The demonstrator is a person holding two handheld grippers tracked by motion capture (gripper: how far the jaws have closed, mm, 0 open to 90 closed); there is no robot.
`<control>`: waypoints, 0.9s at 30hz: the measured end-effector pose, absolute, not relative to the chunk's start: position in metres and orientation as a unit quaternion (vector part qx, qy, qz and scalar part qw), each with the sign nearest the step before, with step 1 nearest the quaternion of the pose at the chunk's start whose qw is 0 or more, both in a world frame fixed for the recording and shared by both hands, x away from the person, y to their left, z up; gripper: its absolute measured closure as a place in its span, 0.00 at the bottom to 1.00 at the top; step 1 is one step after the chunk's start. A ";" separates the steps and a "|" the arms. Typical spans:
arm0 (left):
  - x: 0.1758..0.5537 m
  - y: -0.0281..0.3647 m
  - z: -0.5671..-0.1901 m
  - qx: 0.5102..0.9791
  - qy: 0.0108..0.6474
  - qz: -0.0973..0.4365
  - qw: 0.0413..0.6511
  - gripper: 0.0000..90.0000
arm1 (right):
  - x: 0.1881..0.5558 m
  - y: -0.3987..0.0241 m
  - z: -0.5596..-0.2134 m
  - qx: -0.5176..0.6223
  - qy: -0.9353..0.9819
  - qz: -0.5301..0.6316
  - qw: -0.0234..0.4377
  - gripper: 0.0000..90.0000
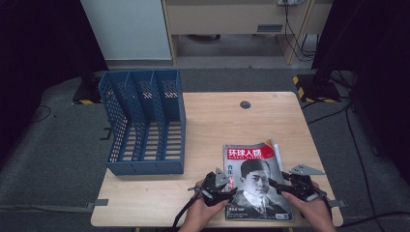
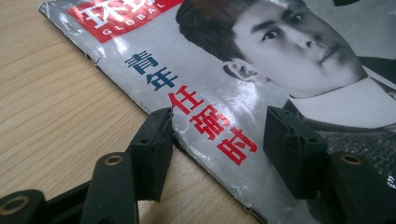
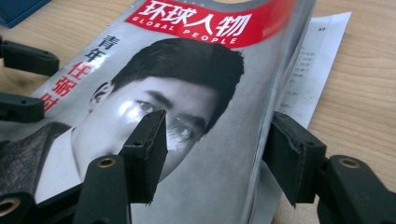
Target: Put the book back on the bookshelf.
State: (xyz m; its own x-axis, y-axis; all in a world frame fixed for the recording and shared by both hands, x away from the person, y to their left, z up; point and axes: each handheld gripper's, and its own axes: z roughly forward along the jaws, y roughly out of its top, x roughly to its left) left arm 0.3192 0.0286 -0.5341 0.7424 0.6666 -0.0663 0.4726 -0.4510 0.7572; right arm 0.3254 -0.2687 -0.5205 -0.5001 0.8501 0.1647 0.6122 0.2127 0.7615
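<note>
Taking the magazine (image 1: 256,181) as my landmark, the blue three-slot file rack (image 1: 145,123) stood well to its left, toward the far side of the wooden table (image 1: 217,121). The magazine itself lay flat near the table's near edge, with a loose printed sheet (image 3: 313,60) peeking from under its right side. My left gripper (image 2: 217,133) sat at the magazine's left edge, jaws spread, one over bare wood and one over the cover, pinching nothing. My right gripper (image 3: 217,135) was at the magazine's right edge, jaws likewise spread astride that edge and holding nothing. To lift well, I judged I should slip one jaw of each gripper under the edges, close on all the pages together, and raise both sides evenly so the magazine would not sag or shed the sheet.
</note>
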 end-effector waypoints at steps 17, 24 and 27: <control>0.320 0.029 -0.534 0.846 0.331 0.121 0.400 0.47 | 0.314 -0.261 -0.508 0.457 0.772 0.411 0.158 0.49; 0.320 0.029 -0.534 0.846 0.331 0.122 0.400 0.47 | 0.337 -0.261 -0.514 0.478 0.760 0.420 0.131 0.38; 0.320 0.029 -0.534 0.845 0.331 0.123 0.400 0.47 | 0.344 -0.263 -0.520 0.488 0.764 0.402 0.132 0.38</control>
State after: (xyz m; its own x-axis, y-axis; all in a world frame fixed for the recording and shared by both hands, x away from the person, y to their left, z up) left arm 0.3196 0.0286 -0.5341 0.7500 0.6590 -0.0571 0.4618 -0.4599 0.7584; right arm 0.3443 -0.2631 -0.5203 -0.4891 0.8512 0.1904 0.6387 0.2008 0.7428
